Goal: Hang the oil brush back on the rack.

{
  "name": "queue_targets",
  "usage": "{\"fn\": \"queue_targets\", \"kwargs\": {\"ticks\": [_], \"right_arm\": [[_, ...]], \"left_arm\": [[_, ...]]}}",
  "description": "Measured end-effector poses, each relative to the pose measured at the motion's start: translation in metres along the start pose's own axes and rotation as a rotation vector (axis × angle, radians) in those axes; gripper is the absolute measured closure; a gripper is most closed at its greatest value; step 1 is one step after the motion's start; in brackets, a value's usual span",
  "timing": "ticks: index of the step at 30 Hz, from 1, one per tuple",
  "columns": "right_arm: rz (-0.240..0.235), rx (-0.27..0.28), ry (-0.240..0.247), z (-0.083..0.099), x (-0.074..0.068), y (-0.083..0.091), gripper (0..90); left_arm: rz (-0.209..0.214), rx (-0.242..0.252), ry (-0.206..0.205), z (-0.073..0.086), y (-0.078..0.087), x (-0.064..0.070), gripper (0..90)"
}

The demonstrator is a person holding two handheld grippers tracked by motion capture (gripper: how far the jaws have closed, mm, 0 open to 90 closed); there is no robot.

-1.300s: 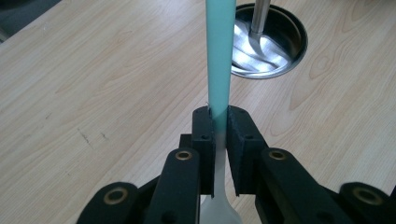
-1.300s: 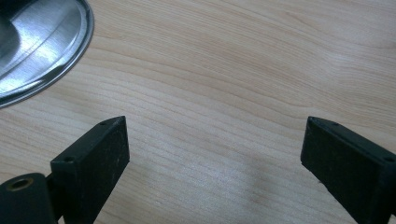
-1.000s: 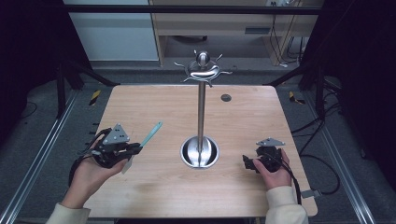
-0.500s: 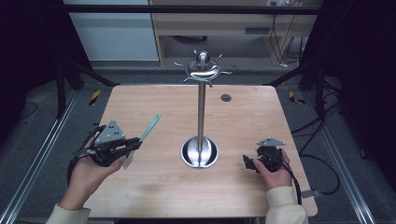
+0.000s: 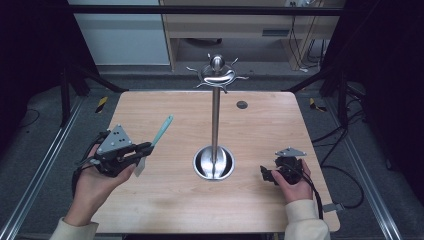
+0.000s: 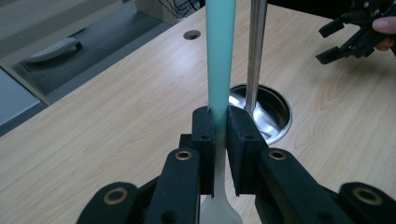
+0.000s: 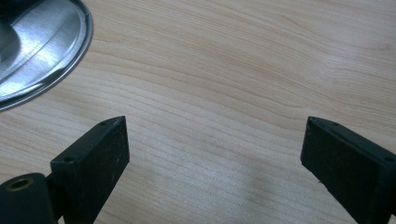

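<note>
My left gripper (image 5: 145, 148) is shut on a utensil (image 5: 162, 130) with a teal handle and a pale head, held over the table's left side. In the left gripper view the pads (image 6: 204, 135) clamp the utensil (image 6: 220, 56) where teal fades to white, and the handle points away. A metal stand (image 5: 215, 120) with a round dished base (image 5: 214, 163) and a hooked top (image 5: 218, 75) rises mid-table, to the right of the utensil. My right gripper (image 5: 265, 174) rests low at the table's right, open and holding nothing (image 7: 215, 149). It appears beyond the stand (image 6: 327, 44).
A small round hole (image 5: 242, 104) sits near the wooden table's (image 5: 280, 125) far edge. The stand's base (image 7: 37, 51) lies just left of my right gripper. Metal rails and cables run along the floor on both sides; a cabinet (image 5: 240, 20) stands beyond the table.
My left gripper has lifted slightly and drifted left, and the utensil's teal tip now points higher and farther away. The right gripper has stayed put.
</note>
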State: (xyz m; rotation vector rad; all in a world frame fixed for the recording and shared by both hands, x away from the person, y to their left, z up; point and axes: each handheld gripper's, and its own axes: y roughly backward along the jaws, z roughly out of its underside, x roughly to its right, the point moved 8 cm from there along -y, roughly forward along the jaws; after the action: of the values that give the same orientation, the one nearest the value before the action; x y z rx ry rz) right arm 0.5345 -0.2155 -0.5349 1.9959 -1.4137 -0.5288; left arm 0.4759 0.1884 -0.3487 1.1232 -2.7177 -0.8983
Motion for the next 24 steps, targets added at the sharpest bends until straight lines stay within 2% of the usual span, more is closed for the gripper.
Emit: {"fn": "queue_targets", "kwargs": {"ticks": [10,11,18,24], "right_arm": [[0.000,0.004,-0.001,0.000,0.000,0.000,8.5],[-0.003,0.005,-0.003,0.000,0.000,0.000,8.5],[0.000,0.003,0.003,0.000,0.000,0.000,8.5],[0.001,0.004,0.003,0.000,0.001,-0.001,8.5]], "left_arm": [[-0.007,0.053,0.009,-0.015,0.005,0.003,81.8],[-0.015,0.060,-0.005,-0.017,0.005,0.002,81.8],[-0.022,0.090,-0.014,-0.031,0.010,0.006,81.8],[-0.009,0.114,-0.019,-0.044,0.013,0.012,81.7]]}}
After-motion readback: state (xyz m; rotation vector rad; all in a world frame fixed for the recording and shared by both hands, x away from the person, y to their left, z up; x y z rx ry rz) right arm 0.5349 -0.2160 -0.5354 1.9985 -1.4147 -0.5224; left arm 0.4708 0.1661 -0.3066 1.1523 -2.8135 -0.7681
